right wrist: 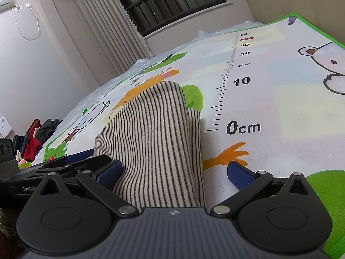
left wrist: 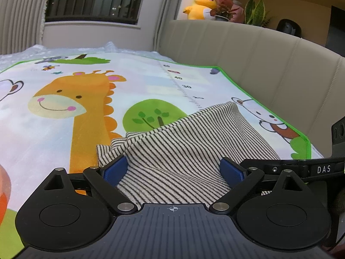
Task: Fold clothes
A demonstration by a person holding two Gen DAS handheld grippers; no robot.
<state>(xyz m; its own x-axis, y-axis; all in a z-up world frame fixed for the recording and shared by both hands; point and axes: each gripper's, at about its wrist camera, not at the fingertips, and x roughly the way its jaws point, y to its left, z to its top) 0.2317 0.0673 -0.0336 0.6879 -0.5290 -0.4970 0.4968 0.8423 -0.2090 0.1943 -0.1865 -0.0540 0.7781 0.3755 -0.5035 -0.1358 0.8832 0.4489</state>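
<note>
A cream garment with thin black stripes [left wrist: 183, 142] lies bunched on the cartoon play mat [left wrist: 64, 129]. It rises in a fold toward the mat's green tree. My left gripper [left wrist: 173, 169] stands wide open. The cloth lies between its blue pads [left wrist: 115, 169], which do not press on it. In the right wrist view the same striped garment [right wrist: 155, 133] runs forward as a narrow ridge. My right gripper [right wrist: 174, 172] is open around its near end. The cloth sits close to the left pad [right wrist: 110, 172], while the right pad hangs free over the mat [right wrist: 269, 99].
A beige padded headboard [left wrist: 258, 64] borders the mat on the right, with a yellow plush duck [left wrist: 200, 5] and potted plants on top. Window and curtains stand behind the bed. A pile of dark and red clothes [right wrist: 32, 140] lies off the mat's far left.
</note>
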